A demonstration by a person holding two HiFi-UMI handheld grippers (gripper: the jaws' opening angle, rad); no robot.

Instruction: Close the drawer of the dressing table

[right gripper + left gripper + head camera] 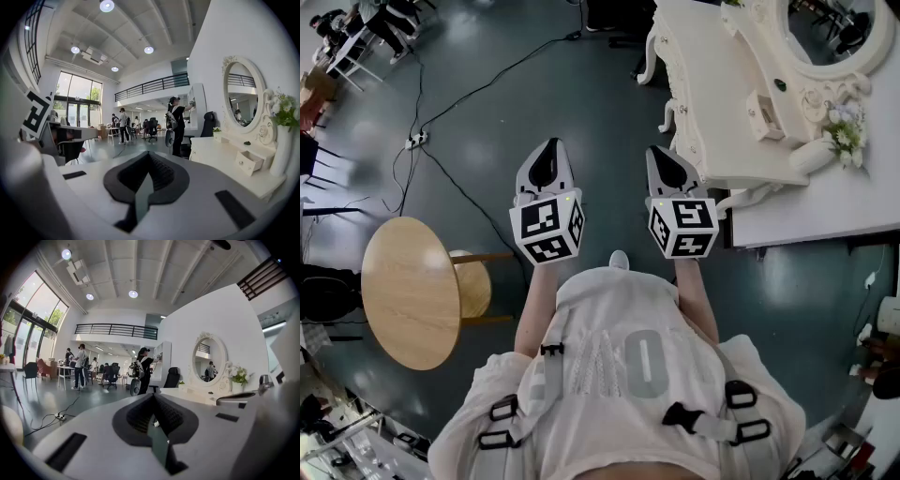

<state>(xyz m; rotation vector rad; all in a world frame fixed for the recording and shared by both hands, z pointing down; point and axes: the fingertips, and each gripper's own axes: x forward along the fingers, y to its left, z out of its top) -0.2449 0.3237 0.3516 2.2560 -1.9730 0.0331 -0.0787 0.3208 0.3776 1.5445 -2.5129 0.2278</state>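
The cream dressing table (712,84) stands at the upper right, with an oval mirror (830,37) at its back. A small drawer (762,114) under the mirror sticks out over the tabletop; the right gripper view shows the drawer (248,161) pulled out, knob forward. My left gripper (548,148) and right gripper (666,155) are held side by side above the floor, both shut and empty. The right one hangs just off the table's near corner, short of the drawer. From the left gripper (152,397) the mirror (207,359) lies ahead to the right.
A round wooden side table (408,291) stands at my left. Cables and a power strip (415,141) lie on the dark floor ahead. White flowers (844,127) sit beside the mirror. Several people stand and sit at desks (77,366) far across the hall.
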